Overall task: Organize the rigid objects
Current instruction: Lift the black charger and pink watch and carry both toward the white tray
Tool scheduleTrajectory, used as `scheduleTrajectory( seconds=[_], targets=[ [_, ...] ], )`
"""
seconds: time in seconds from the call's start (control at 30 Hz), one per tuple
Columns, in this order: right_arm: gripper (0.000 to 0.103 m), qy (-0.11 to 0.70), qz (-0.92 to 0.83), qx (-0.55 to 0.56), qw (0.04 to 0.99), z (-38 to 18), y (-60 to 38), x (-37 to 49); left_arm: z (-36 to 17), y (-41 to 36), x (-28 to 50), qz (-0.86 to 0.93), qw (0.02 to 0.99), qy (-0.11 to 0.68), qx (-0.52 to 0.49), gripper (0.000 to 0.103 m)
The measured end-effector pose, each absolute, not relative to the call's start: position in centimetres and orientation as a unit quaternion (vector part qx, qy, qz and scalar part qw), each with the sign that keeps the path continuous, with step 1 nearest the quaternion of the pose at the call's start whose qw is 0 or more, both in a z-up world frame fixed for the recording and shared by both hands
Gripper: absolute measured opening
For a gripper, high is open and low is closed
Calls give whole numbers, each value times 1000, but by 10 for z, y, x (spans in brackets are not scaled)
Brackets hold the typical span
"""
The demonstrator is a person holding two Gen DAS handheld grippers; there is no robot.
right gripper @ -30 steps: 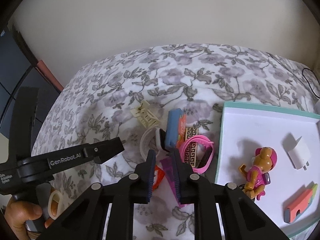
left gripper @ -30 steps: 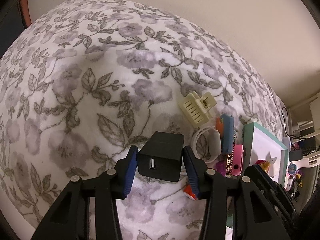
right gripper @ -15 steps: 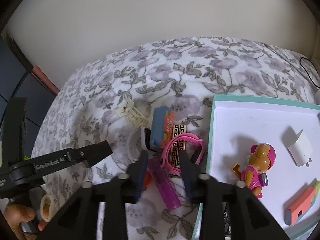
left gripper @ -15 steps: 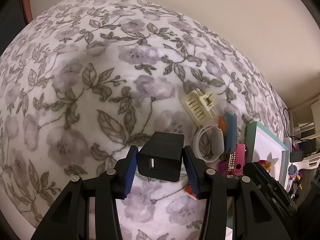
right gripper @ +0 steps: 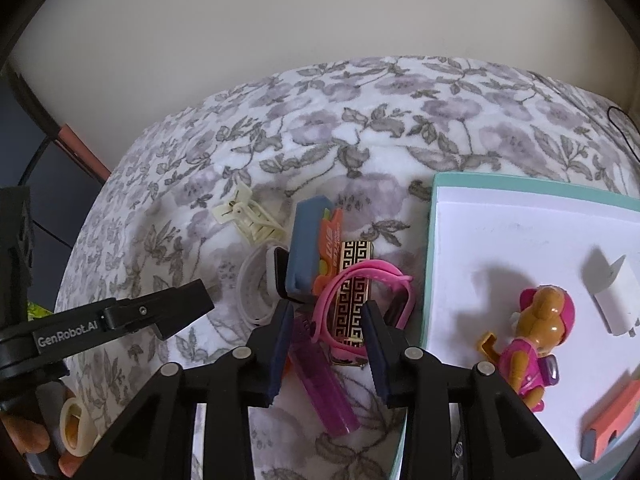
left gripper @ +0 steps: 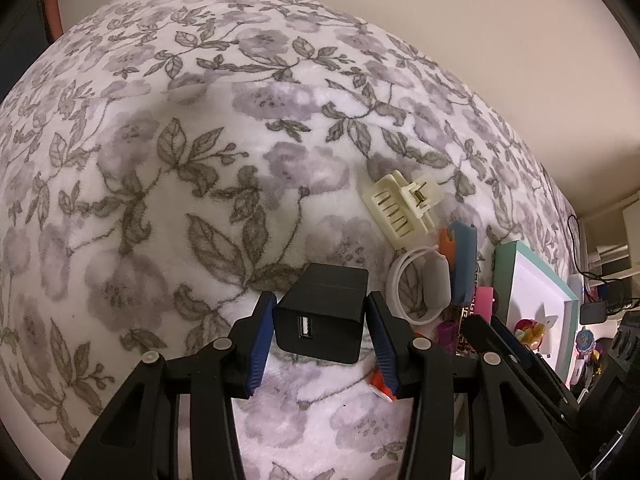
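While the left gripper [left gripper: 320, 344] carries a load, the scene reads as follows.

Black charger [left gripper: 322, 316]: a boxy USB plug adapter clamped between the left fingers, raised above the floral bedspread [left gripper: 160, 160]; its USB port faces back toward the camera and its long axis runs forward, away from the fingers.

Left fingers [left gripper: 260, 344]: blue pads pressed on both side faces of the charger.

Tray [right gripper: 432, 260]: white inside, teal rim, lying on the bed to the right of the charger; the likely drop place, so the carry would go rightward.

Tray contents: a toy figure [right gripper: 536, 336], a white plug [right gripper: 612, 300] and an orange block [right gripper: 612, 420].

Right gripper [right gripper: 326, 344]: fingers spread apart, holding nothing, hovering over a pink band [right gripper: 360, 276] and a purple stick [right gripper: 324, 384]; it is nearer the tray.

Loose pile: a cream hair clip [left gripper: 402, 204], a white ring [left gripper: 400, 276] and a blue block [right gripper: 306, 244] between charger and tray.
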State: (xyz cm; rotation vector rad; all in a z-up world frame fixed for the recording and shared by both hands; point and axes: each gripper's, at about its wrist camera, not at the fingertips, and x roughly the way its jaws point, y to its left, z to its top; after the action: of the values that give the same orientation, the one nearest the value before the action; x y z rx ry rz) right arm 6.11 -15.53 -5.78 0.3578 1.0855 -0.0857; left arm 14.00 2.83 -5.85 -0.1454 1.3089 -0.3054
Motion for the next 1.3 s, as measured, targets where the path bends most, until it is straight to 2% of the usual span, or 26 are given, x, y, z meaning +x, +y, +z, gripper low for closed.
scheduleTrajectory(
  seconds=[0.17,0.23,0.33,0.9,1.3],
  targets=[
    [35,513,-39,171,840,-63,-153,65,-61,24,141,-142,780,607,-60,48],
    [23,511,-35,179,840,-64,-154,66,-61,21,141,-142,780,607,-54,48],
    [15,514,-32,183,837,-66,-153,66,-65,14,141,-146,776,613,-39,48],
    [14,520,-30,215,826,-67,-160,59,-90,-12,130,-146,760,632,33,48],
    [11,513,-27,234,825,-62,-167,55,-80,-7,135,-151,767,624,12,42]
  ],
)
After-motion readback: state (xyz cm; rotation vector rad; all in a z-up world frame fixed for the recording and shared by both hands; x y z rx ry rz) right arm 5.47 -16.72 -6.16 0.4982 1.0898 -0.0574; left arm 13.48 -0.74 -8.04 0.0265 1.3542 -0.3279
